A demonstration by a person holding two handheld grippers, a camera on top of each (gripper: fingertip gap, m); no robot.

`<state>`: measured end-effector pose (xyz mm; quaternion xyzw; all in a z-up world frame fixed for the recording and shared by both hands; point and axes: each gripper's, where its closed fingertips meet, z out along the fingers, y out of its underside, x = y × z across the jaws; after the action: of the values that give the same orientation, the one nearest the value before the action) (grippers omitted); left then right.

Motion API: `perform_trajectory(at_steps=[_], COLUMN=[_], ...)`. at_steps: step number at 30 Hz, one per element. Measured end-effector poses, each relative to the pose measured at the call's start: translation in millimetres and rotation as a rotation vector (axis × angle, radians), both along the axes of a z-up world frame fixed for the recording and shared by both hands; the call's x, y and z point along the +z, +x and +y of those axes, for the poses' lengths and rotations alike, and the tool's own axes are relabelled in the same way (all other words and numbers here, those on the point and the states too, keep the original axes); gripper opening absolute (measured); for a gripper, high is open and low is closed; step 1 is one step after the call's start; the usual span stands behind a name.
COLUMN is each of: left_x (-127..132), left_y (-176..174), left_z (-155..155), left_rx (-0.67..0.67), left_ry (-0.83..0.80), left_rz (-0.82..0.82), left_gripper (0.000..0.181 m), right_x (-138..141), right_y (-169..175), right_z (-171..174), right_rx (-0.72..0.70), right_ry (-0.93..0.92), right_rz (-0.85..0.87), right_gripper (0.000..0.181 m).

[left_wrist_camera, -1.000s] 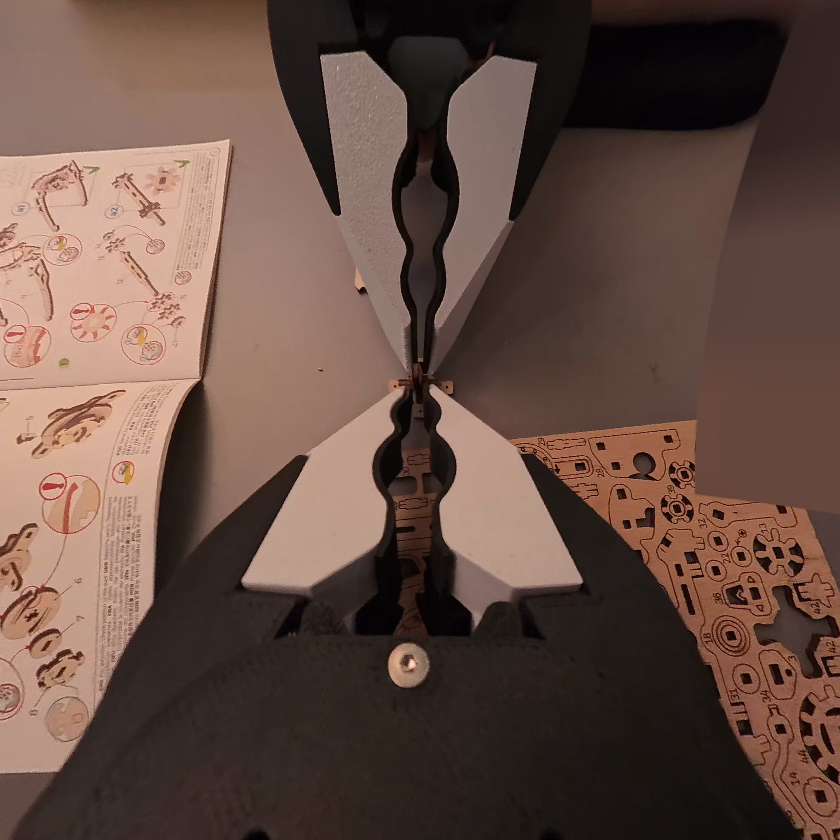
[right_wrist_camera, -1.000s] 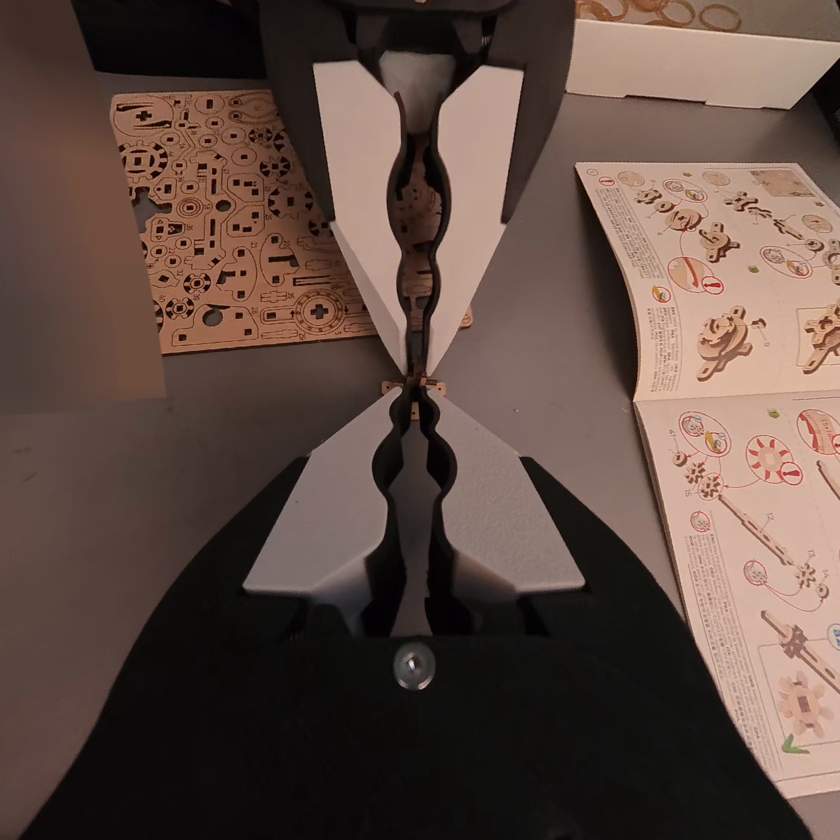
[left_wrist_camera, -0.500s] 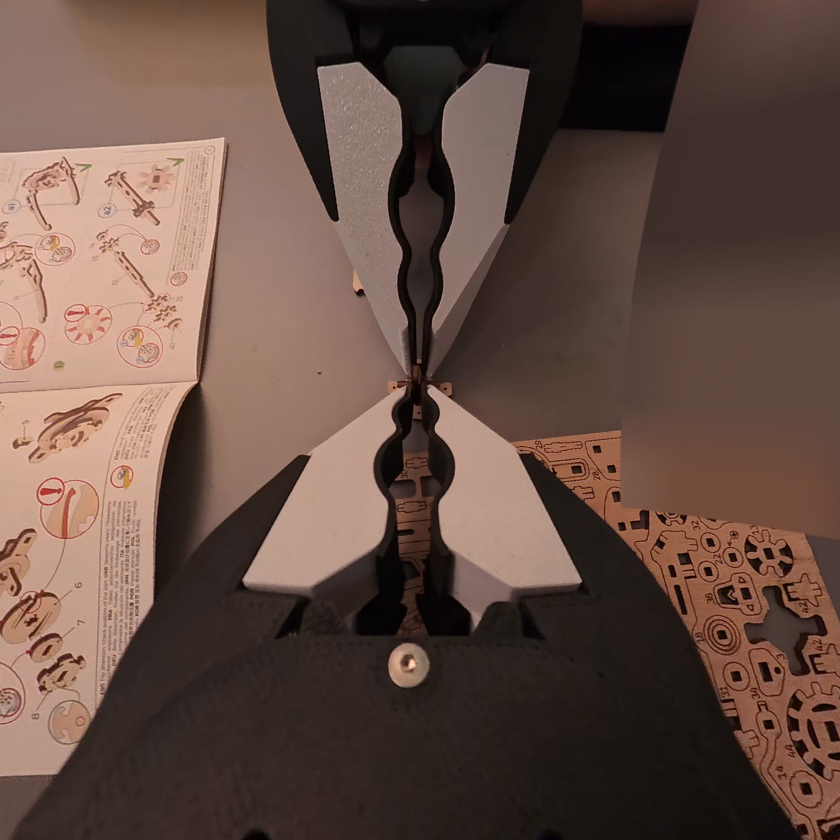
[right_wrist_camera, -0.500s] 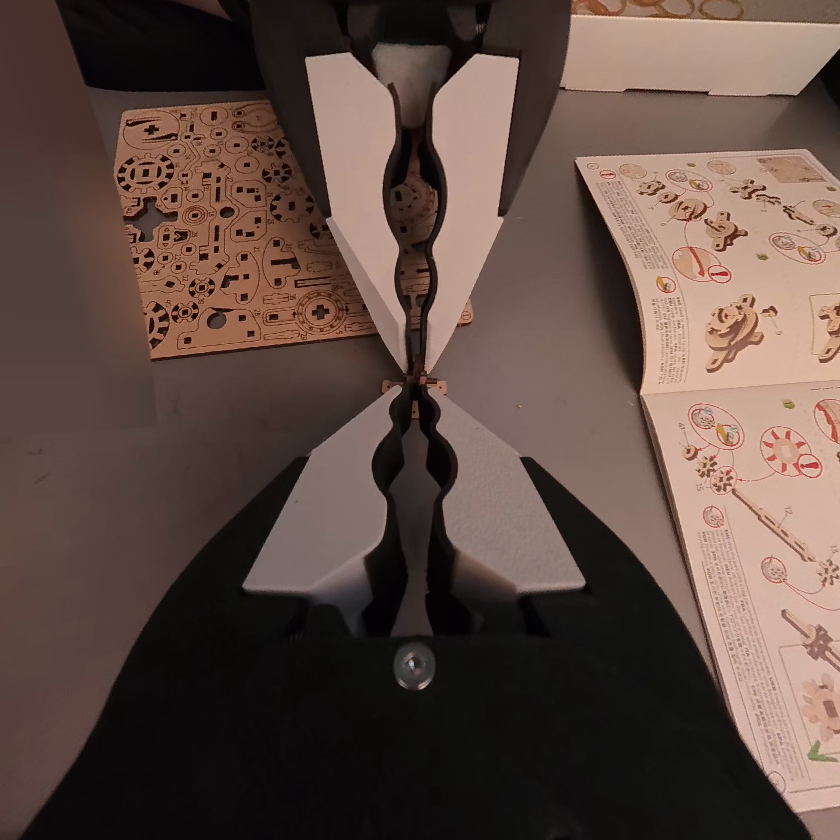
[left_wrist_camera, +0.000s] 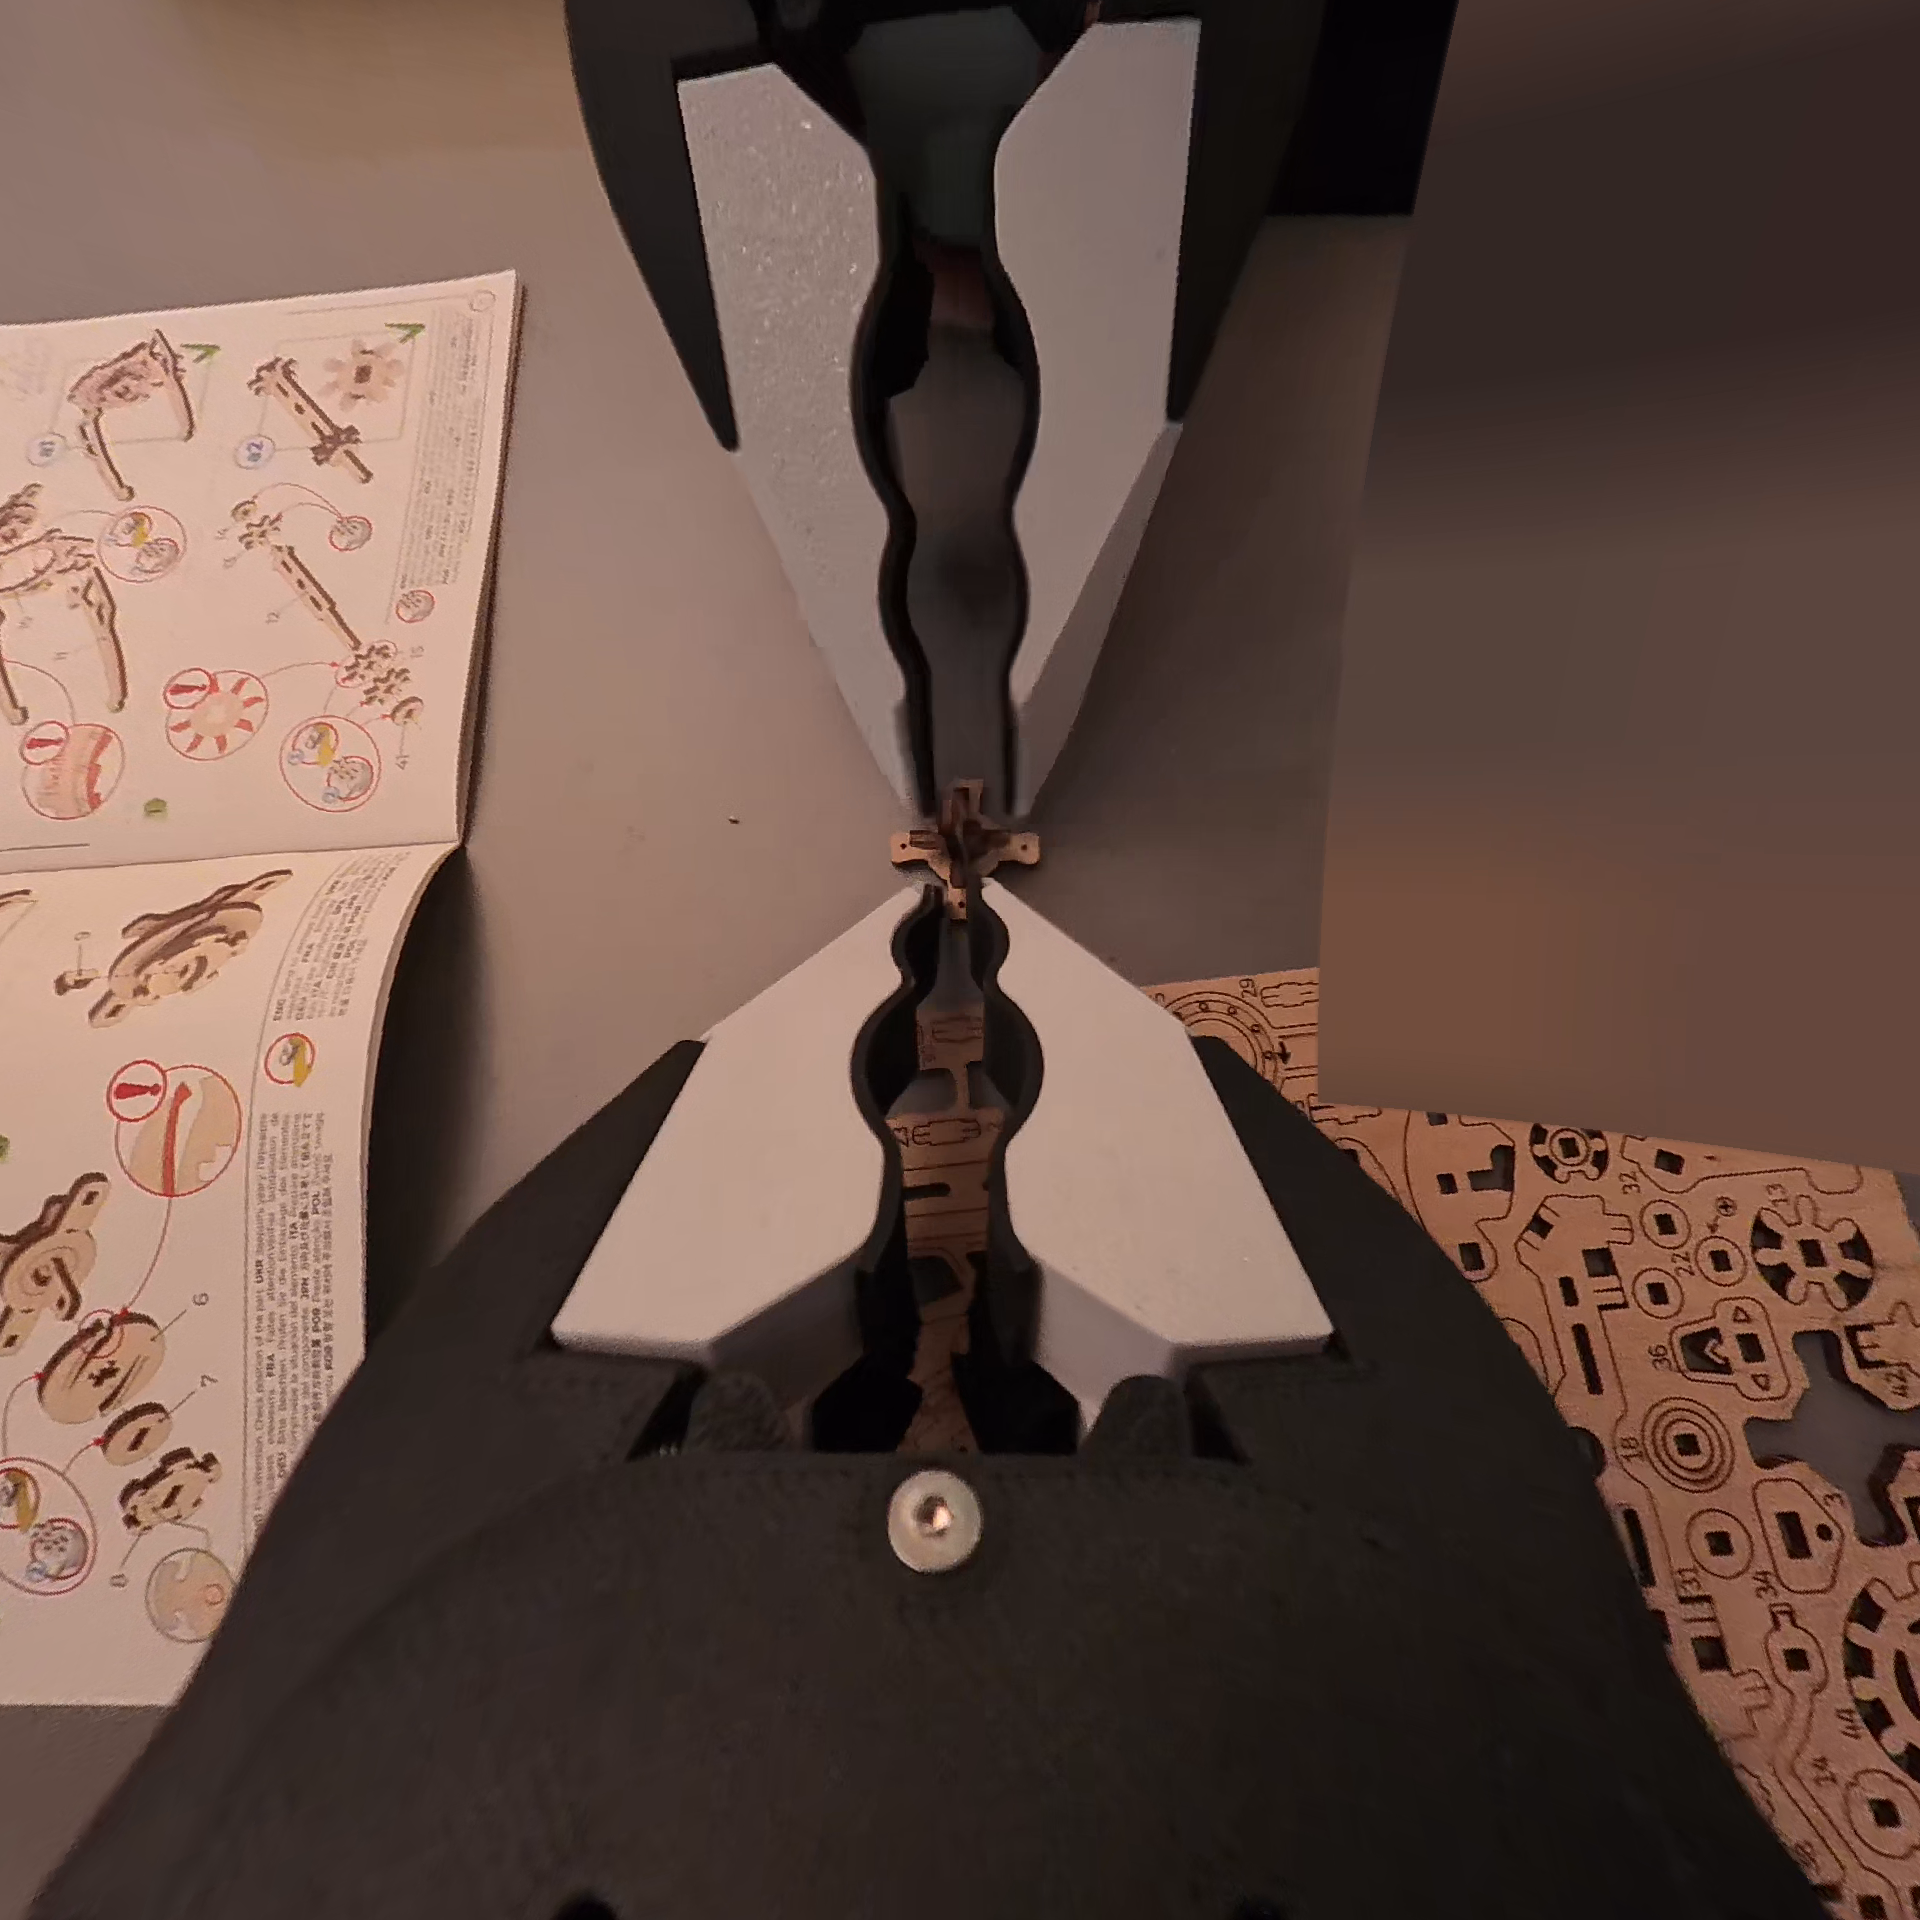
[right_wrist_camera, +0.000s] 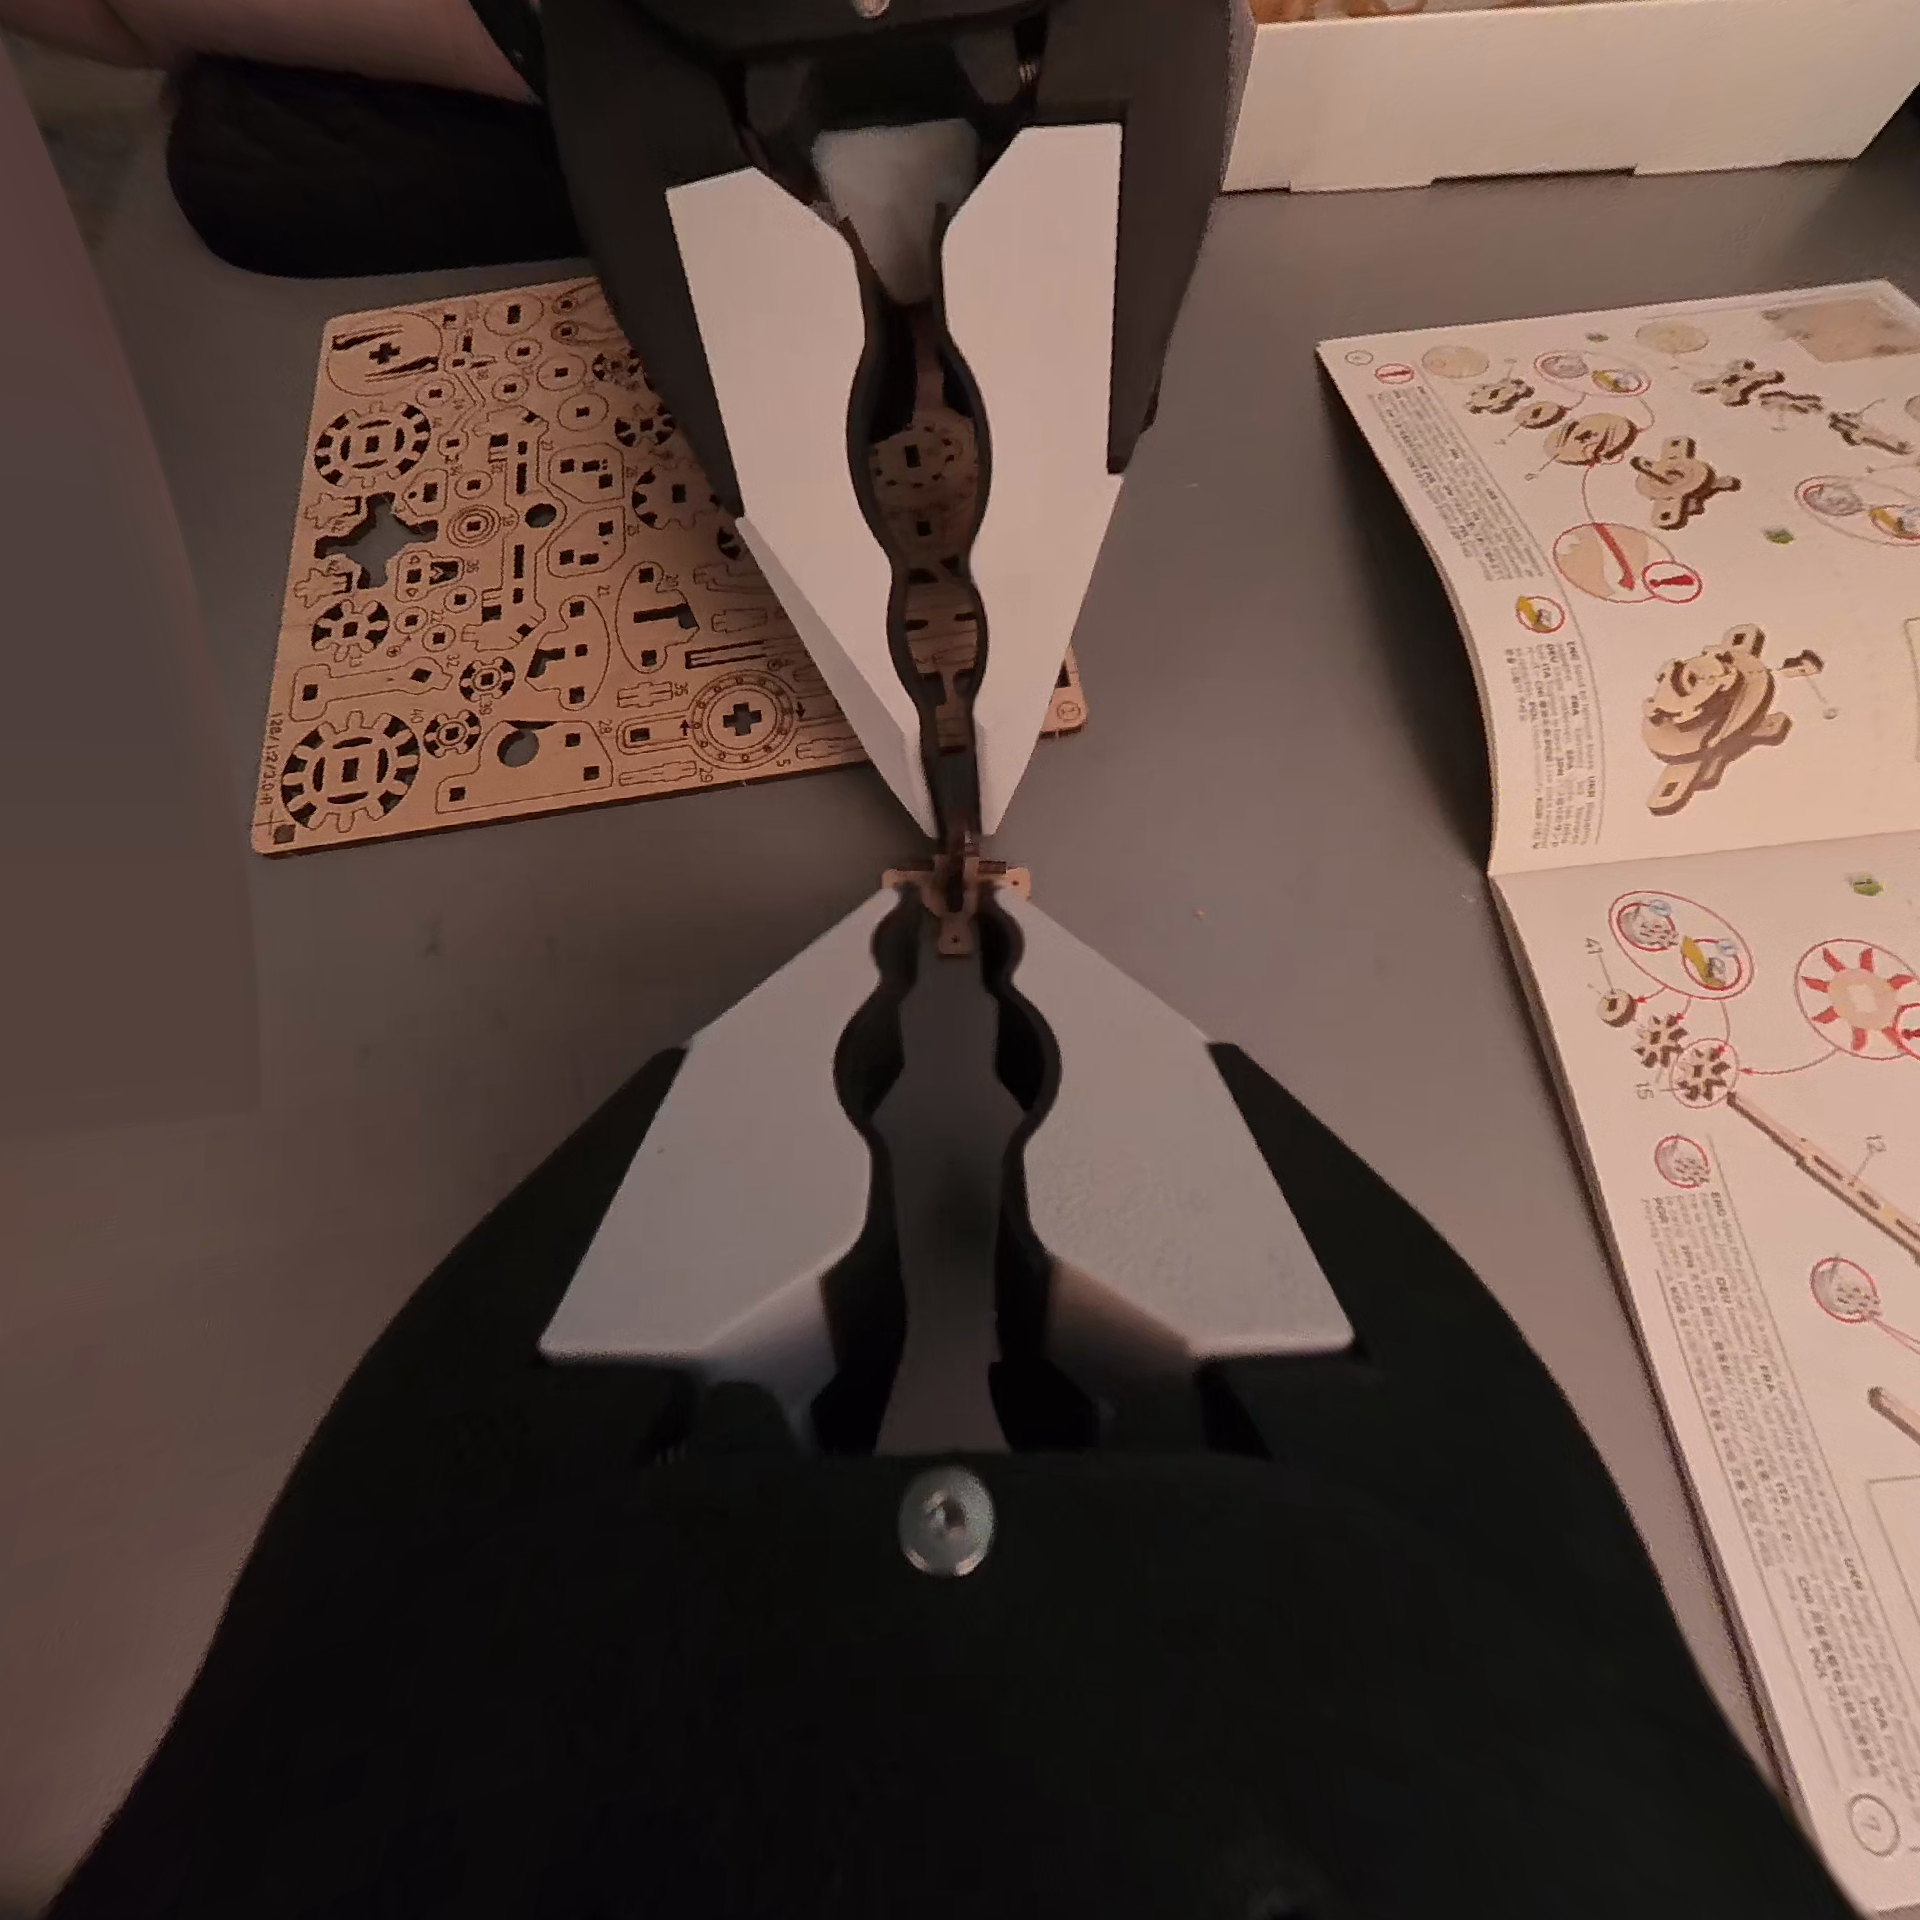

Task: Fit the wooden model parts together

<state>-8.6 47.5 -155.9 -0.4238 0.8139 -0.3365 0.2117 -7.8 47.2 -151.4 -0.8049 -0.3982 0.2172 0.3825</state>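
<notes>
Both tongs, left tongs (left_wrist_camera: pixel 961 902) and right tongs (right_wrist_camera: pixel 954 920), pinch small wooden parts (left_wrist_camera: pixel 964 844); white box (right_wrist_camera: pixel 1558 94) contents unclear.

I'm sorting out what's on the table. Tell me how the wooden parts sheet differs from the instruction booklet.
The wooden parts sheet is tan wood, laser-cut with holes and outlines; the instruction booklet is pale paper printed with coloured drawings. The sheet lies flat as one board; the booklet lies open at a fold, its pages curving. In the right wrist view the sheet is left of the grippers, the booklet right. Both rest on the grey table.
</notes>
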Motion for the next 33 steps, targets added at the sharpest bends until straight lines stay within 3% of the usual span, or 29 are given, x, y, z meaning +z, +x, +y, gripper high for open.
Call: perform_trajectory(at_steps=[1, 7, 12, 33], left_x=[0, 0, 0, 1], left_y=[1, 3, 5, 7], left_z=[0, -1, -1, -7], left_rx=[0.000, 0.001, 0.010, 0.043], left_ry=[0.007, 0.013, 0.004, -0.112], left_rz=[-0.002, -0.004, -0.002, 0.029], left_gripper=[0.002, 0.002, 0.002, 0.003], right_x=[1, 17, 11, 13], right_y=[0, -2, -3, 1], right_z=[0, 5, 10, 3], right_rx=[-0.003, -0.026, -0.037, -0.015], right_ry=[-0.003, 0.002, 0.008, -0.034], right_rz=[0.012, 0.116, 0.082, 0.158], right_gripper=[0.017, 0.016, 0.001, 0.001])
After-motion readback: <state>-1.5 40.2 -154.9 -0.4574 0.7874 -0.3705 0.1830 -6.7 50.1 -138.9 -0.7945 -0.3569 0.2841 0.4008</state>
